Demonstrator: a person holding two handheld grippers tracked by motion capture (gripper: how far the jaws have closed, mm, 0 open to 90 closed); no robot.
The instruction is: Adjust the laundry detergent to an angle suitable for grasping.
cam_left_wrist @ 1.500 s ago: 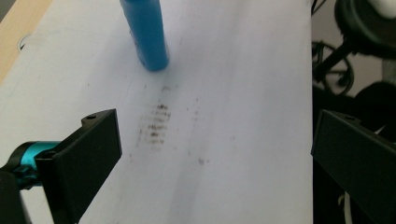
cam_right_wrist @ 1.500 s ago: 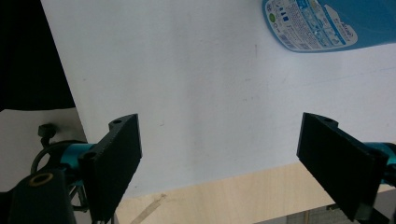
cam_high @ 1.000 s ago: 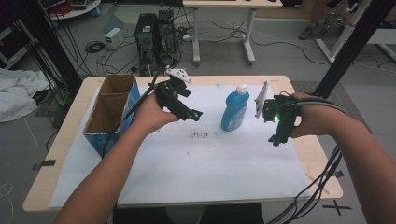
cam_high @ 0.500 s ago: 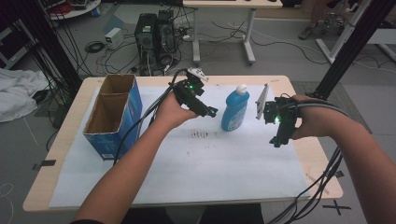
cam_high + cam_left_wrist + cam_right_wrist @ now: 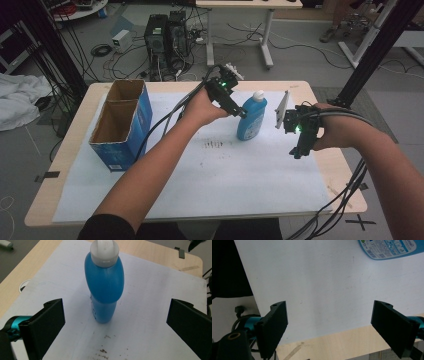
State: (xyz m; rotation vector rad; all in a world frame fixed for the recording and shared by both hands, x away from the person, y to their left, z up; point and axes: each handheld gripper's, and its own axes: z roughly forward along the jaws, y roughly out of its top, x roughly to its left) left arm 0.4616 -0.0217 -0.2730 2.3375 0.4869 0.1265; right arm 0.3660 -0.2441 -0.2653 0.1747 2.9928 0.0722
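A blue bottle (image 5: 251,119) with a white cap stands upright on the white sheet (image 5: 210,175) near the table's far middle. My left gripper (image 5: 239,111) is open just left of the bottle, angled down toward it. In the left gripper view the bottle (image 5: 105,287) stands a little ahead, between the wide-apart jaws of the left gripper (image 5: 115,311), untouched. My right gripper (image 5: 301,148) hangs open to the right of the bottle, pointing down at the sheet. In the right gripper view the right gripper (image 5: 329,320) holds nothing, and the bottle's label (image 5: 387,248) is at the top edge.
An open blue cardboard box (image 5: 121,125) stands at the table's left. A dark smudge (image 5: 214,145) marks the sheet in front of the bottle. Cables trail from both grippers. The table's right edge (image 5: 345,165) is close under the right hand.
My left gripper has travelled right from the table's middle up to the bottle. The right gripper has stayed almost still.
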